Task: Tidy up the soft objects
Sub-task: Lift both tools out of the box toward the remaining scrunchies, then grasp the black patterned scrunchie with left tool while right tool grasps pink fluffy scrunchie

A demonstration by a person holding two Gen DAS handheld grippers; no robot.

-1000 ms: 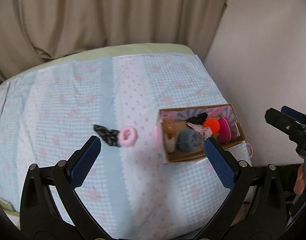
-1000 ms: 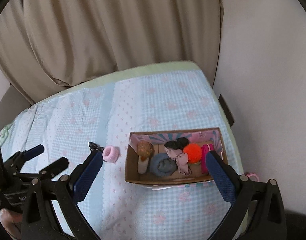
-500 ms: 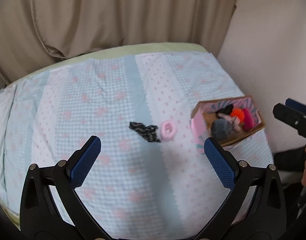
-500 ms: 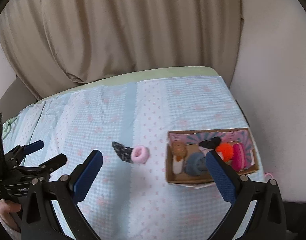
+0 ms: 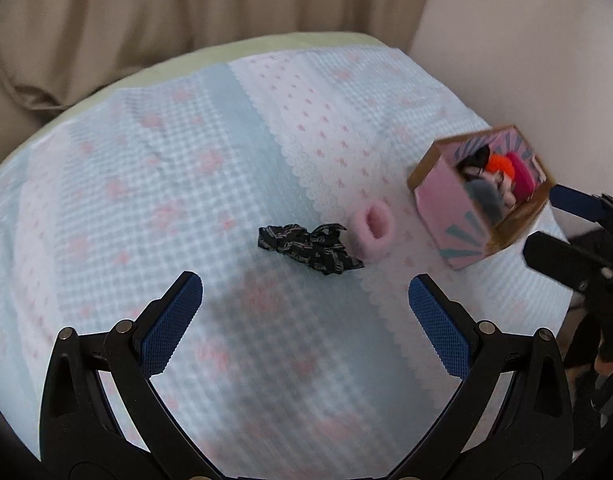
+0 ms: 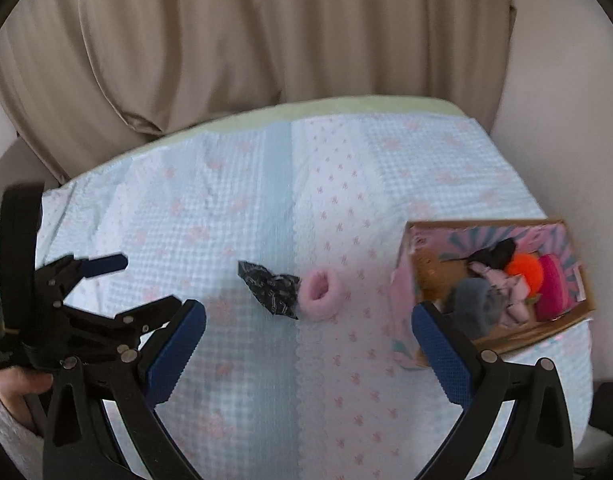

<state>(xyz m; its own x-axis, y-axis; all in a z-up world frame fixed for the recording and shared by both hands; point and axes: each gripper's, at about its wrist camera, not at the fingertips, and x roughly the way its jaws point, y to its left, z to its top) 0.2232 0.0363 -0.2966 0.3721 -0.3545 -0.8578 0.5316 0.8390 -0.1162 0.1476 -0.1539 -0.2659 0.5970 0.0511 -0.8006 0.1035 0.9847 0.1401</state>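
Note:
A black patterned scrunchie (image 5: pixel 309 249) (image 6: pixel 272 286) lies on the blue and pink bedspread, touching a fluffy pink scrunchie (image 5: pixel 372 227) (image 6: pixel 320 294) on its right. To the right stands a cardboard box (image 5: pixel 450 216) (image 6: pixel 554 328) with a pink lining, holding several soft items in grey, orange, black and magenta. My left gripper (image 5: pixel 305 320) hangs open just short of the black scrunchie, nothing between its fingers. My right gripper (image 6: pixel 308 346) is open too, above the bedspread near the pink scrunchie. Each gripper shows at the edge of the other's view.
The bedspread (image 5: pixel 186 168) covers a bed with a green edge (image 6: pixel 346 106) at the back. Beige curtains (image 6: pixel 266 32) hang behind it and a pale wall (image 5: pixel 526 40) runs along the right side, close to the box. A hand (image 6: pixel 20 384) holds the left gripper.
Both cameras have swung left and come closer to the bed. The two scrunchies now sit centred ahead of the grippers and the box has slid to the right edge. Both grippers stayed open.

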